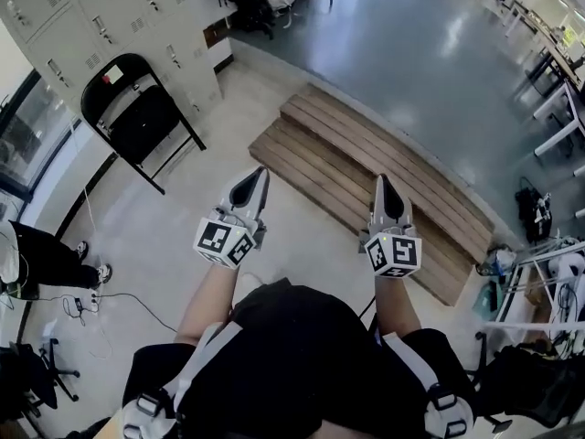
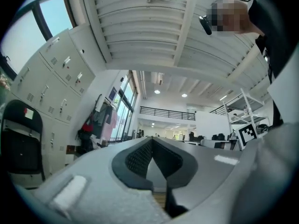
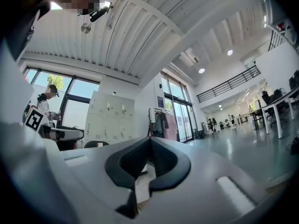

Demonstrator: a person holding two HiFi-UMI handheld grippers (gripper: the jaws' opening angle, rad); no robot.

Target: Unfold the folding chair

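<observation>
**Folding chair (image 1: 142,122) leans folded against lockers (image 1: 119,26)**

It stands at ten o'clock from the left gripper (image 1: 257,179) and right gripper (image 1: 381,187), well apart from both. Each gripper has its jaws pressed together, holding nothing. Wooden steps (image 1: 366,167) lie at one o'clock.

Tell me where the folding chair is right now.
The black folding chair stands at the head view's upper left, leaning against the grey lockers, ahead and left of the left gripper, which is clear of it.
</observation>
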